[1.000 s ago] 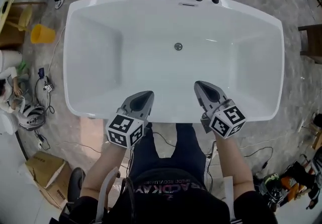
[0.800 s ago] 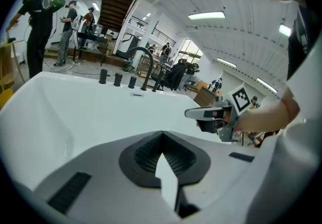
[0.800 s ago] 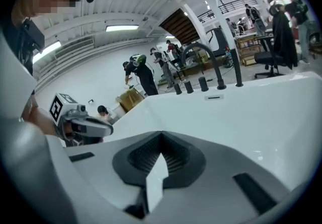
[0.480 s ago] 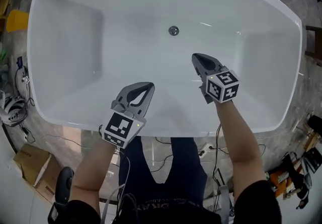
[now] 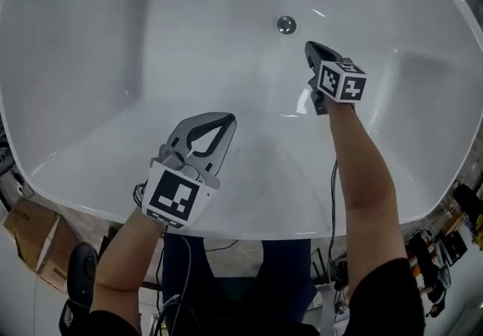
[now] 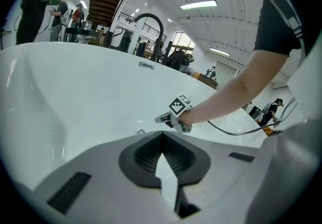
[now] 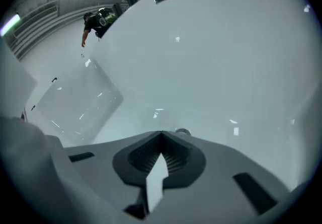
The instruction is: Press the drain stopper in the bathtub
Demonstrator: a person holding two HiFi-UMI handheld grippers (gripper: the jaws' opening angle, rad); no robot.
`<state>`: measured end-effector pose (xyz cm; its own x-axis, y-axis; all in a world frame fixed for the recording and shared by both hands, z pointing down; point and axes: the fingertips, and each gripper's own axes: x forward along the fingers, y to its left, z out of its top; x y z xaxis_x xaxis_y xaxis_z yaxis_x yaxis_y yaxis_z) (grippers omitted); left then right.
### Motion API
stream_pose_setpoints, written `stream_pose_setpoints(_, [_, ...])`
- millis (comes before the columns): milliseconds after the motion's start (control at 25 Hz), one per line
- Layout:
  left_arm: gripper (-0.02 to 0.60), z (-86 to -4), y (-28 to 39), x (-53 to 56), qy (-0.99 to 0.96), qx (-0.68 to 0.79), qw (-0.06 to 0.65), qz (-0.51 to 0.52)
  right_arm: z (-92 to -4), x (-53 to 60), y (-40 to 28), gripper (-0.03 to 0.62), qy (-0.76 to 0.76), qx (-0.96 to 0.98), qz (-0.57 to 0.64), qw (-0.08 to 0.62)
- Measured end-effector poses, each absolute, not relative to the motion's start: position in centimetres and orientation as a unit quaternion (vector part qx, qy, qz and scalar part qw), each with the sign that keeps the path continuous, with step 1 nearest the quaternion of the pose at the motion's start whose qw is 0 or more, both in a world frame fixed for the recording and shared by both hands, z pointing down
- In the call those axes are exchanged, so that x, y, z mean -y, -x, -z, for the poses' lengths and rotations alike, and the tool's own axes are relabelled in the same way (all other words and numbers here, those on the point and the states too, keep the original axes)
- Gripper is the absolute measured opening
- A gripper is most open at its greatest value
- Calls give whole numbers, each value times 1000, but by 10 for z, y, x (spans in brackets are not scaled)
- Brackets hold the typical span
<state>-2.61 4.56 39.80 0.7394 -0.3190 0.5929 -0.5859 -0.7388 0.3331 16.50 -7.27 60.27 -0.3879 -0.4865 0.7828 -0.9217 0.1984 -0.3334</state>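
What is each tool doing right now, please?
Left tool: closed, empty.
Right tool: closed, empty, close to the drain stopper.

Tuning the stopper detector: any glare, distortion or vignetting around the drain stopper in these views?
Head view: drain stopper sharp; small glare streaks on the bathtub floor beside it, none on it. Right gripper view: heavy fisheye, dark corners, dim bluish cast; stopper half hidden behind the right gripper. Left gripper view: fisheye too, stopper tiny but visible.
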Motion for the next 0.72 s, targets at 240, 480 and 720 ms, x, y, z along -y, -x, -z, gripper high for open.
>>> stream_pose_setpoints(240, [5, -431, 35, -40, -902, 235, 244, -269, -690, 97, -170, 12, -488, 696, -429, 305])
stream_pose_setpoints(480, [5, -447, 35, -41, -893, 219, 273, -283, -743, 121, -161, 12, -462, 699, -425, 343])
stream_pose_setpoints(720, [5, -455, 35, -38, -883, 209, 307, -288, -772, 142, -157, 12, -443, 700, -422, 369])
